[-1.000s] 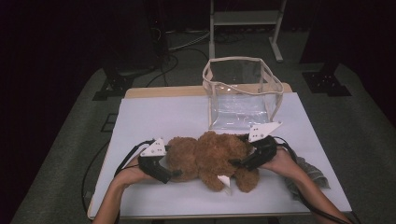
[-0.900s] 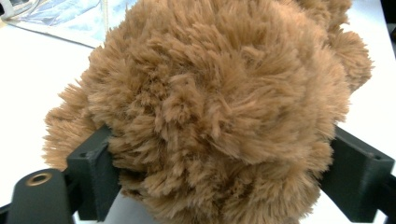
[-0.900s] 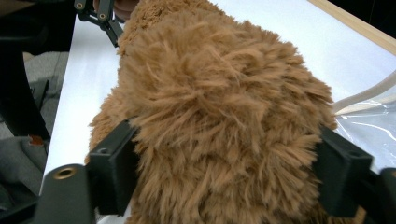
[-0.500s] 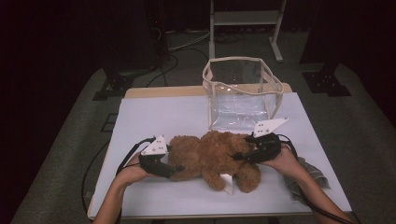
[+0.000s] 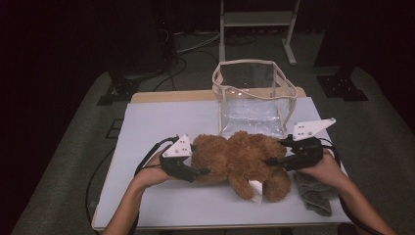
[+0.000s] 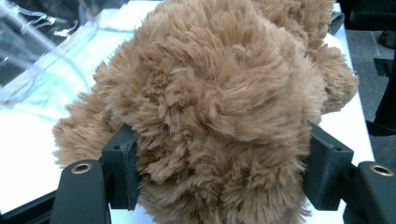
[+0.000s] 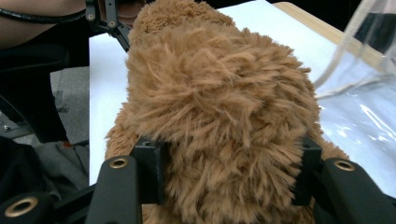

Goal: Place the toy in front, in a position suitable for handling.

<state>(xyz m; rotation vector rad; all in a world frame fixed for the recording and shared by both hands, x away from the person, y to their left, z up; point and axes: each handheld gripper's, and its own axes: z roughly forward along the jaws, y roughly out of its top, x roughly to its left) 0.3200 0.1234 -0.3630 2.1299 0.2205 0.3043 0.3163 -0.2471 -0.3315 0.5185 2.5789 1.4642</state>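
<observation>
Where black fingers (image 6: 123, 170) pinch, shaggy plush bear (image 5: 240, 159)

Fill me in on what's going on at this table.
A person grips a brown teddy bear from both ends with two hand-held grippers. The left gripper has just closed on one end, its pads sunk into the fur; the right gripper has just clamped the other end. The bear lies across the white table, just in front of an open clear plastic bag. A grey cloth lies by the right hand.
</observation>
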